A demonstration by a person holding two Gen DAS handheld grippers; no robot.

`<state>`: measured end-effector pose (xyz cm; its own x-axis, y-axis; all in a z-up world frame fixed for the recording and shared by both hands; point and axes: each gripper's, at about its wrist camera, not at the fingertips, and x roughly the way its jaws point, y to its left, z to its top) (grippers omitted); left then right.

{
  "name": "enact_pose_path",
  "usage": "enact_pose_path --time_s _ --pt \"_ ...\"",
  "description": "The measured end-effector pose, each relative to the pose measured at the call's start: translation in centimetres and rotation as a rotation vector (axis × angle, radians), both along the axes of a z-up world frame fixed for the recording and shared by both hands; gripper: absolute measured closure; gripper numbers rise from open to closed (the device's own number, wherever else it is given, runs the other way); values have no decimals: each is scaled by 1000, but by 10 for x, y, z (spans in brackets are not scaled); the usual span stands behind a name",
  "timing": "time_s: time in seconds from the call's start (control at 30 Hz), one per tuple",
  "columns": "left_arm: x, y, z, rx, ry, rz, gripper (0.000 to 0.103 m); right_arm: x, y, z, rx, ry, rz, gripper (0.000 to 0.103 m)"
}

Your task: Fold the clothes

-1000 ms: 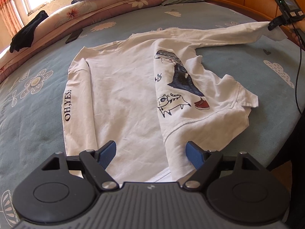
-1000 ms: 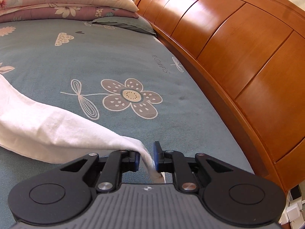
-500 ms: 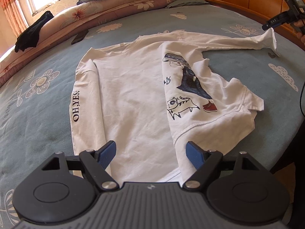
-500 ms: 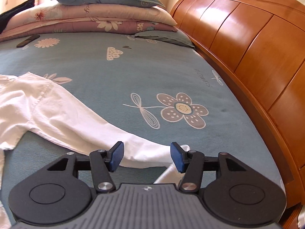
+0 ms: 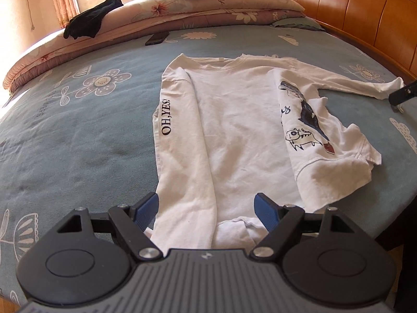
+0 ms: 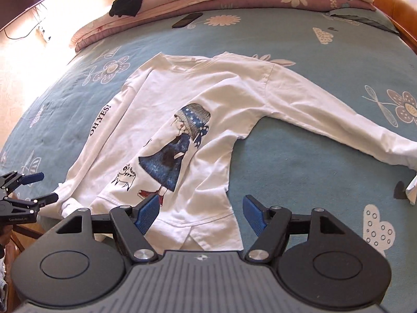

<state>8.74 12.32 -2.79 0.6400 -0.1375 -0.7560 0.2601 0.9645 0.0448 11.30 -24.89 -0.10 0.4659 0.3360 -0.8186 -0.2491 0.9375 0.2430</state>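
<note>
Since the earlier frame the right gripper has let go of the sleeve cuff and swung back toward the hem; its jaws are opening, nothing between them. The left gripper has drifted sideways and hangs wide open, empty, above the folded-in "OH, YES!" sleeve.

The white long-sleeved cotton sweatshirt with a blue-dressed girl print lies flat on the blue-grey flowered bedspread, filling mid-frame in both views, collar toward the top. Its unfolded sleeve runs out long toward the right edge of the right wrist view, cuff farthest from both tools. The right gripper is the nearer, so bringing that sleeve across the body looks like its job.
</note>
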Motion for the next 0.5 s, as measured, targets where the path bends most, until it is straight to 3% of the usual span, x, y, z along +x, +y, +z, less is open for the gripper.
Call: enact_pose_path --time_s 0.3,0.5 --pt "-7 34 -13 -34 34 77 25 -35 38 -60 -30 -71 1 23" --pt "-18 43 -20 -46 38 85 26 -48 55 -89 -105 -98 -5 22"
